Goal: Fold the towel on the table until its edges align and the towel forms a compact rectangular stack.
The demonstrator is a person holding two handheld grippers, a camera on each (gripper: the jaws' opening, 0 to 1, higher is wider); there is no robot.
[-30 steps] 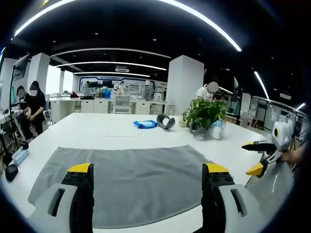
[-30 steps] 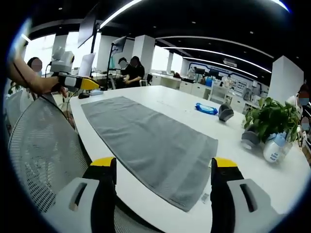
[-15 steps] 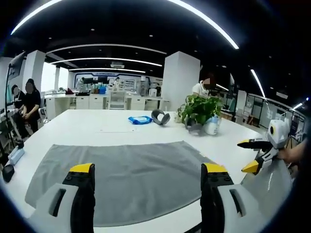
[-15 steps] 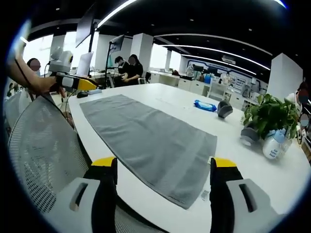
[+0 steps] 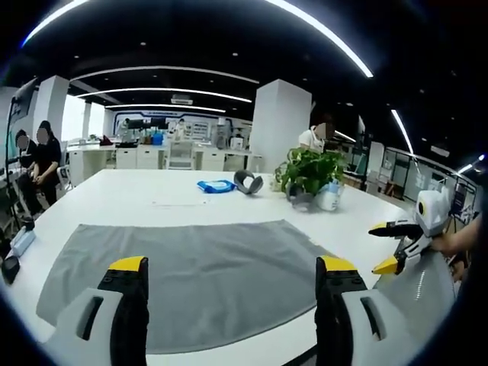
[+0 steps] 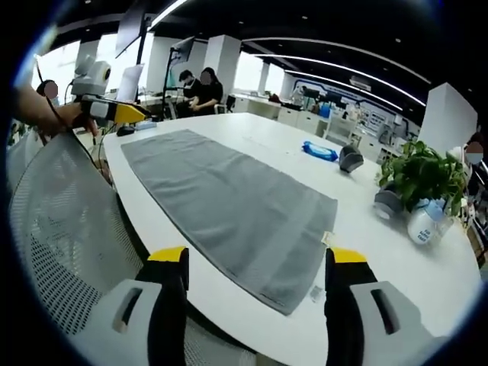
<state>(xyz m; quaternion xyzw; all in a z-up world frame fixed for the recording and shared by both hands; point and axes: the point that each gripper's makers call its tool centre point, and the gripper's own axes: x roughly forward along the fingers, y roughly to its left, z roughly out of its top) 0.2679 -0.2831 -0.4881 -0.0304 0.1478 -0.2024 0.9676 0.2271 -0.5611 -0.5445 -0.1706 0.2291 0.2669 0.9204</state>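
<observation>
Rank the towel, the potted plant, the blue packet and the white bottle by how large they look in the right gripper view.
1. towel, by far the largest.
2. potted plant.
3. blue packet and white bottle look about alike; the packet lies farther from the camera, so no firm order.

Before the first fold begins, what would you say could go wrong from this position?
1. The towel lies flat with its near edge close to the table edge, so a clumsy pinch might drag it off.
2. The mesh chair sits between the person and the table and may hinder the reach.
3. The left tool and right tool are open and apart from the cloth; uneven corner grabs would misalign the edges.
</observation>
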